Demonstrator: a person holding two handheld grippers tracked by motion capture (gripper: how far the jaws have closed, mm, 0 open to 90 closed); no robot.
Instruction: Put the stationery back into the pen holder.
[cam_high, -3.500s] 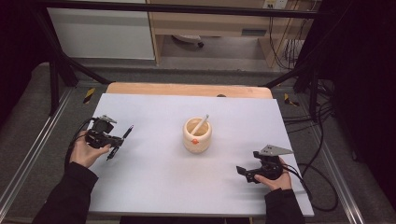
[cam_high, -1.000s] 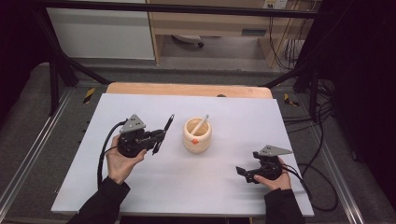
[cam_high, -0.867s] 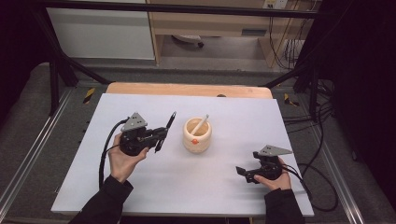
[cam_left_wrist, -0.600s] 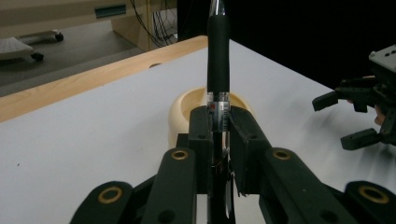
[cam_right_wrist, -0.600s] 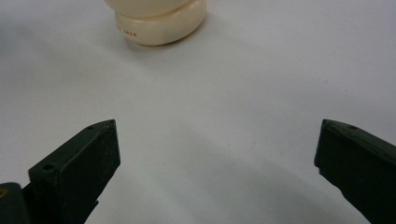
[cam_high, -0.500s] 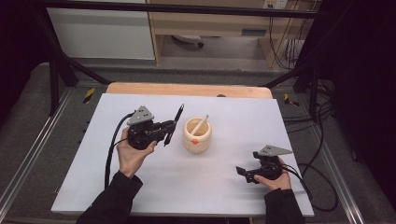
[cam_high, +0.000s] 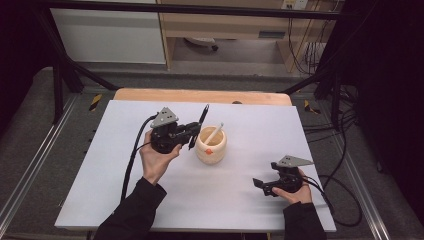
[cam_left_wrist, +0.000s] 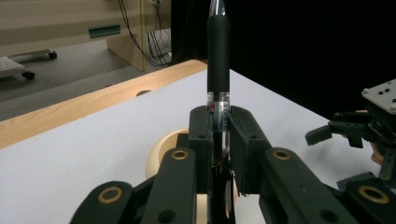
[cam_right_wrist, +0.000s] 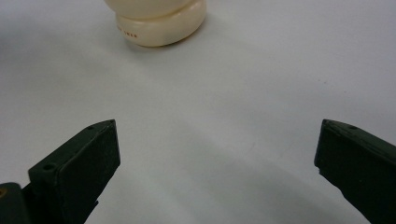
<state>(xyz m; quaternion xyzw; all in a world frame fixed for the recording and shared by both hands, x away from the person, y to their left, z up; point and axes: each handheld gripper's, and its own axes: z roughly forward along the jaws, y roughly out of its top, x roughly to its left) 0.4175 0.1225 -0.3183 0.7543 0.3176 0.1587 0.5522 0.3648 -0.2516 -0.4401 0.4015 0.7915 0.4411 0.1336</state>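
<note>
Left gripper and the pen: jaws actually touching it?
Touching. In the left gripper view the left gripper has both jaws pressed flat against the pen, which stands upright between them with no gap.

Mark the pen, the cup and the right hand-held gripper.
pen (cam_left_wrist: 218, 56): left gripper view, black grip section.
cup (cam_high: 211, 148): high view, cream outer wall.
right hand-held gripper (cam_right_wrist: 217, 170): right gripper view, midway between its open jaws.

Black pen (cam_left_wrist: 218, 60) – upright, clamped between fingers (cam_left_wrist: 201, 140), just beside cream holder cup (cam_high: 211, 146) – white stick inside, mid-table
</note>
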